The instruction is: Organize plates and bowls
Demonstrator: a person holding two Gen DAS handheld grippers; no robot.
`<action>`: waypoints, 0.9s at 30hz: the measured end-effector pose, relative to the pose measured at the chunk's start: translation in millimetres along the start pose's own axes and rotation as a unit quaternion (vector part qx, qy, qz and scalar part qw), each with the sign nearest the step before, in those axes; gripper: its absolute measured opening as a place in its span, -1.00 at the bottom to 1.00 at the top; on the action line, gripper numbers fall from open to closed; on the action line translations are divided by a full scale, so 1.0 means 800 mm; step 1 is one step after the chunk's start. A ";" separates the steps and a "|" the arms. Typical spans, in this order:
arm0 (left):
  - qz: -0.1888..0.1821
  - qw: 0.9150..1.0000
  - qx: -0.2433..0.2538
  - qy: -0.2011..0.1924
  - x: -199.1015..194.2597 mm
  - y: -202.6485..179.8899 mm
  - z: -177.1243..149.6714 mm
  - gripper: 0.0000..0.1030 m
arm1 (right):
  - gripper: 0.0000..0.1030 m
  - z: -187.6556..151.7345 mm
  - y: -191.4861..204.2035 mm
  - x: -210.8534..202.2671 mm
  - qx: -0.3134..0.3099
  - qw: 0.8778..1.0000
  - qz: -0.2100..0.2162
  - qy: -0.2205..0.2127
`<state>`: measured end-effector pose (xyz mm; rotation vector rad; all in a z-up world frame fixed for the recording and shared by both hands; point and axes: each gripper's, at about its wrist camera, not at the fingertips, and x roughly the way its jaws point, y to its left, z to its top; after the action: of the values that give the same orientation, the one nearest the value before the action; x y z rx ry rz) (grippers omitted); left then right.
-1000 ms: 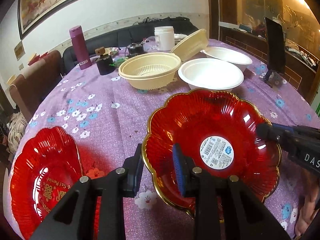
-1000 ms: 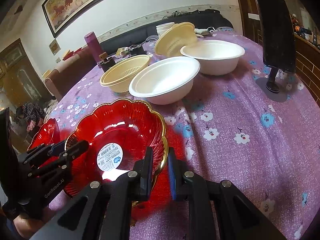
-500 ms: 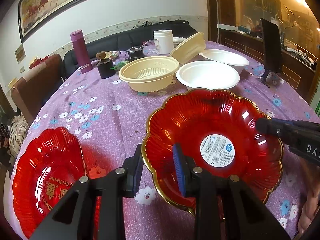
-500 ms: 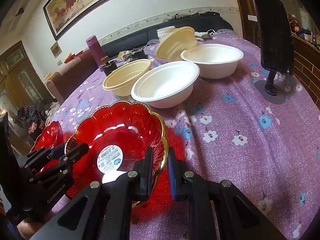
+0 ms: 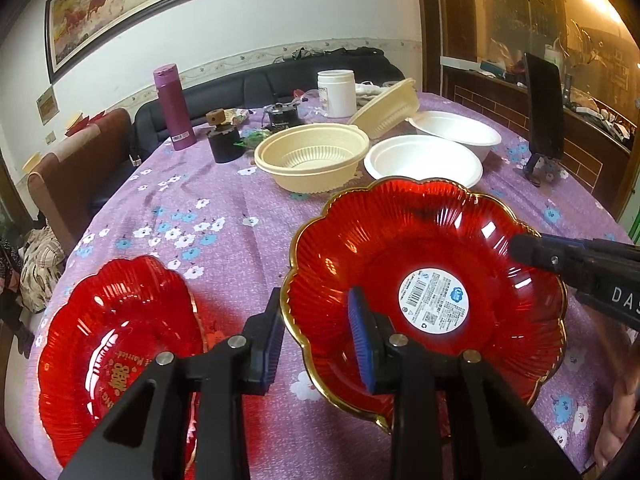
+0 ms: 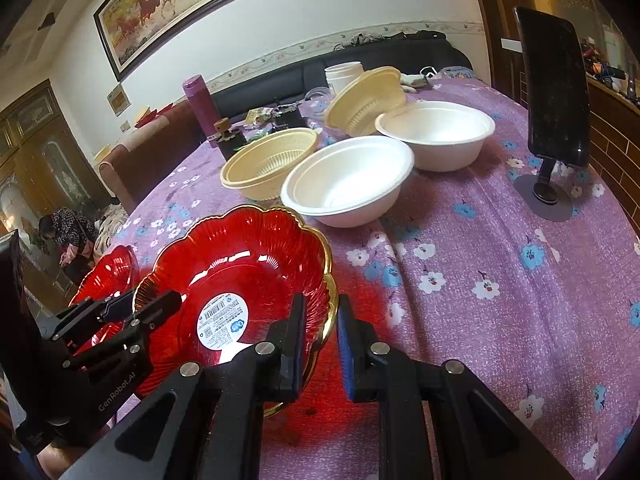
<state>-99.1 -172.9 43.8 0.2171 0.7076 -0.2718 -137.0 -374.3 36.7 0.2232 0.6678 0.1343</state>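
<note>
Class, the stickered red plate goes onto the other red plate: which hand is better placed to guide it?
Probably left: the left gripper clamps the stickered red plate beside the other red plate; the right gripper holds the far side.

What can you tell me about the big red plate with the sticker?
The red plate looks like shiny see-through plastic, shaped like a flower with ribbed sides and a wavy gold rim. A round white sticker with a barcode sits in its middle. It is empty and faces up, over the purple flowered tablecloth. The right tongs pinch its rim. The left tongs, just opened a little, straddle the opposite rim; whether they squeeze, I can't tell.
</note>
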 end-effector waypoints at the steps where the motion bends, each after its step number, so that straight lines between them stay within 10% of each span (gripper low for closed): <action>1: 0.001 1.000 -0.003 -0.002 -0.003 0.003 0.001 -0.41 | -0.66 0.002 0.003 0.000 -0.002 1.000 0.001 0.000; 27: 0.065 0.993 -0.098 -0.025 -0.052 0.126 -0.017 -0.27 | -0.65 0.028 0.131 0.033 -0.085 0.994 0.065 0.015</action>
<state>-106.0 -66.9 71.9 0.0680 0.6626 -0.0829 -108.2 -271.9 64.0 0.1005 0.6674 0.3191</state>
